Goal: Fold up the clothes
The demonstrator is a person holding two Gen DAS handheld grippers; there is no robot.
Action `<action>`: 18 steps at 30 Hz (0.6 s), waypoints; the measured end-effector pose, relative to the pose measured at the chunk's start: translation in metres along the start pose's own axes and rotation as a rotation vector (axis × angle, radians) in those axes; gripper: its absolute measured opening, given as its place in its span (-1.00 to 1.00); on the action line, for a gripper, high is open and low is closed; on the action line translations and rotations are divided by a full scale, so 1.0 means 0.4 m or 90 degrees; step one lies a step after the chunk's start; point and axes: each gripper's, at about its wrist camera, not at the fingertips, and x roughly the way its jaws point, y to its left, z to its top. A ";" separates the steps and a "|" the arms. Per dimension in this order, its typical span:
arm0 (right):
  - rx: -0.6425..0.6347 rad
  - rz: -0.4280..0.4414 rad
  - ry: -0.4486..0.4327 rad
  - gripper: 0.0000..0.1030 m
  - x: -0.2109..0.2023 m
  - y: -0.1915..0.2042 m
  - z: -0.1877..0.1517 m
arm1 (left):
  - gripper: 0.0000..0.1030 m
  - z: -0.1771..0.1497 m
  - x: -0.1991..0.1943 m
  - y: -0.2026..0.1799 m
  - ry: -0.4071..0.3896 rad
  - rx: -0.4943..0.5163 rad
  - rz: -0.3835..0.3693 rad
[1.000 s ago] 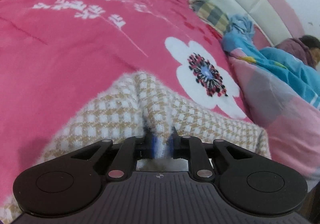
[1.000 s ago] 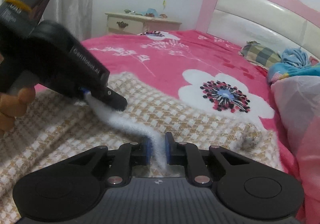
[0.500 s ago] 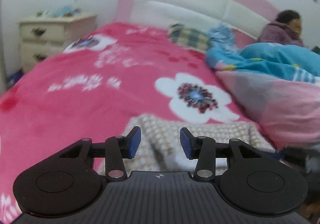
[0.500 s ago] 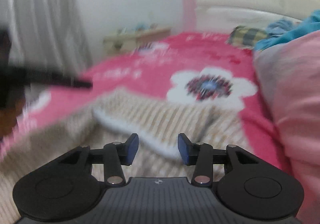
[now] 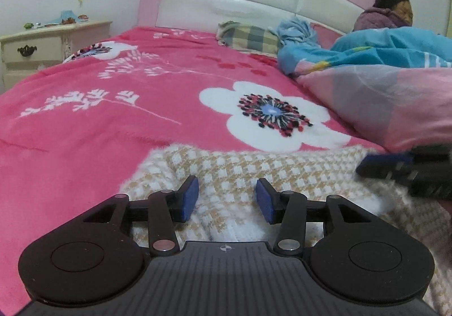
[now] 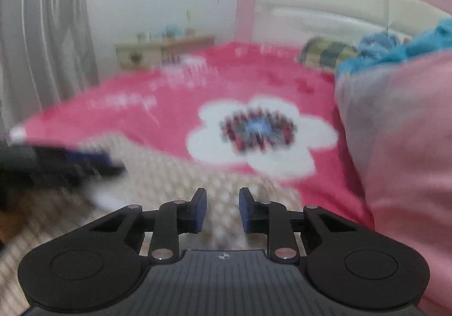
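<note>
Knitted in beige and white houndstooth, the sweater point(image 5: 254, 172) is lying rumpled on the pink floral blanket point(image 5: 113, 107), just on the near side of the big white flower point(image 5: 271, 115). The left claw point(image 5: 226, 198) is hovering over it with its jaws opening and gripping nothing. The right claw point(image 6: 221, 210) is closing its jaws above the knit on that same side of the flower; blur is hiding whether any fabric is caught, though the pads look apart. Closing while moving, it is risking a thin pinch that slips, dragging the sweater askew toward the pink quilt point(image 5: 395, 107) and spoiling the fold.
</note>
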 end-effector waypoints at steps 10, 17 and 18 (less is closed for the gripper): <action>0.071 -0.051 0.030 -0.46 0.025 -0.085 -0.020 | -0.07 0.009 0.005 -0.002 0.010 0.004 -0.010; 0.110 -0.048 0.012 -0.45 -0.182 -0.090 0.000 | 0.03 0.034 -0.089 -0.023 0.008 0.004 -0.015; 0.104 -0.063 0.031 -0.45 -0.184 -0.094 -0.012 | 0.04 0.031 -0.096 -0.033 0.011 0.018 -0.021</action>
